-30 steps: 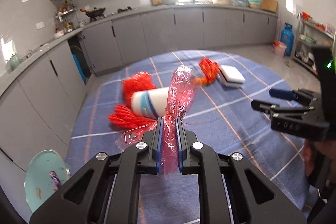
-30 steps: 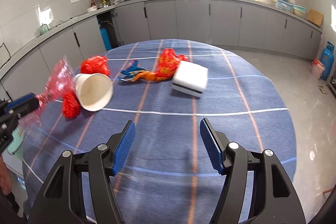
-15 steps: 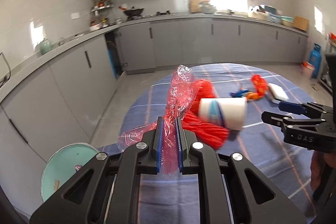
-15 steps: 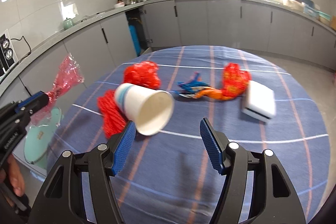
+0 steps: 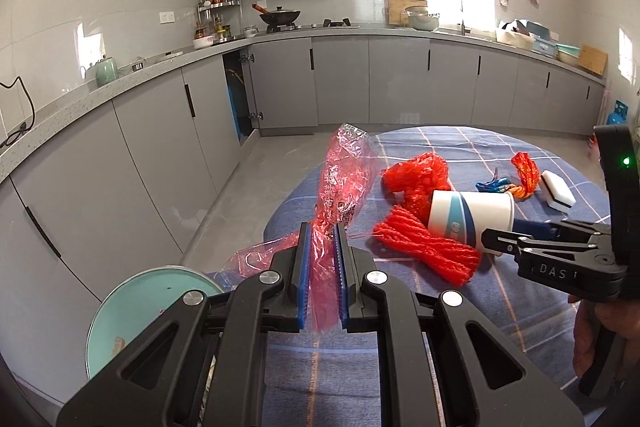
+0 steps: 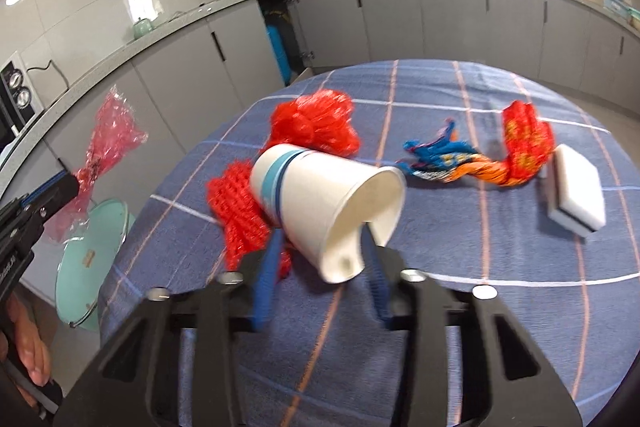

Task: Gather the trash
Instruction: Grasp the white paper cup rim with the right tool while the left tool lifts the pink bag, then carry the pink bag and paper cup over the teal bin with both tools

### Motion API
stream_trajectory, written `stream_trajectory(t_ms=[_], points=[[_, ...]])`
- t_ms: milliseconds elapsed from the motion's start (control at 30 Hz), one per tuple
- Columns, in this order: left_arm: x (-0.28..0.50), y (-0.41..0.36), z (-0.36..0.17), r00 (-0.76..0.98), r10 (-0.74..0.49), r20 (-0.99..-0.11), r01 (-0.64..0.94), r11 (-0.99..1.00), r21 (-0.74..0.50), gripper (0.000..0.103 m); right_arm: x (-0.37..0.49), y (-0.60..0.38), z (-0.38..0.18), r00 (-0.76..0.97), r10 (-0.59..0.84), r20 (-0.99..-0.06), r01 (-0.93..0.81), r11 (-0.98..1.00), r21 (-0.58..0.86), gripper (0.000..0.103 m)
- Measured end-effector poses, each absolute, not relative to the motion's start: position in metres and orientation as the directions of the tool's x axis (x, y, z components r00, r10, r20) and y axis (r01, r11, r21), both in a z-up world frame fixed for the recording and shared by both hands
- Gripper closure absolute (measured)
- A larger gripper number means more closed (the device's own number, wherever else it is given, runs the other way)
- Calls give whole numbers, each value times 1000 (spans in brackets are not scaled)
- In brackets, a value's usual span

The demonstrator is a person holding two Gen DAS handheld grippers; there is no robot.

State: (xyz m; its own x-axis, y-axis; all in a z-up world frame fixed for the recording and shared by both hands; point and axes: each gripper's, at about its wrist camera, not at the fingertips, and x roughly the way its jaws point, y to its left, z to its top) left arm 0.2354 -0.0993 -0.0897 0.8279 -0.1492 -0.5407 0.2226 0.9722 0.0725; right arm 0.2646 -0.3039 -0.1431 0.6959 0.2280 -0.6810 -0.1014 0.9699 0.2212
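Note:
My left gripper (image 5: 321, 231) is shut on a crinkled pink plastic wrapper (image 5: 344, 179) and holds it up past the table's left edge; the right wrist view shows the wrapper (image 6: 112, 135) too. A white paper cup (image 6: 320, 187) with blue bands lies on its side on the blue checked tablecloth (image 6: 440, 307). My right gripper (image 6: 322, 235) is closing on the cup's rim, with one finger inside the mouth and the other outside. The rim looks squeezed. From the left wrist, the right gripper (image 5: 504, 233) sits at the cup (image 5: 468, 215).
Two bundles of red mesh netting (image 6: 240, 211) (image 6: 316, 123) lie behind the cup. A blue and orange wrapper (image 6: 452, 159) and a white sponge (image 6: 576, 195) lie further right. A teal-lidded bin (image 5: 148, 299) stands on the floor left of the table, with grey cabinets beyond.
My right gripper moved left up to the cup and narrowed its jaws onto the rim. My left gripper carried the wrapper leftward off the table, nearer the bin.

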Motion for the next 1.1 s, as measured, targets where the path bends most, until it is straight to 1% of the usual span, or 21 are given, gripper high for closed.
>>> stream_trajectory(t_ms=[67, 100, 167, 500, 800, 1100], points=[[235, -95, -91, 827, -145, -543, 218, 973, 72, 91, 262, -300, -143, 698, 230, -679, -118, 971, 207, 89], [235, -93, -91, 828, -142, -542, 215, 974, 73, 91, 260, -299, -142, 700, 233, -675, -128, 971, 202, 90], [235, -90, -90, 829, -138, -542, 210, 975, 72, 91, 256, -295, -139, 707, 232, -668, -143, 972, 186, 99], [223, -69, -80, 845, -113, -523, 177, 982, 73, 91, 232, -273, -114, 770, 208, -604, -196, 977, 87, 99], [209, -42, -77, 853, -61, -518, 123, 988, 88, 91, 227, -246, -102, 782, 257, -568, -248, 964, 95, 99], [198, -3, -80, 851, 9, -525, 63, 991, 119, 91, 226, -200, -94, 767, 324, -554, -328, 940, 97, 99]])
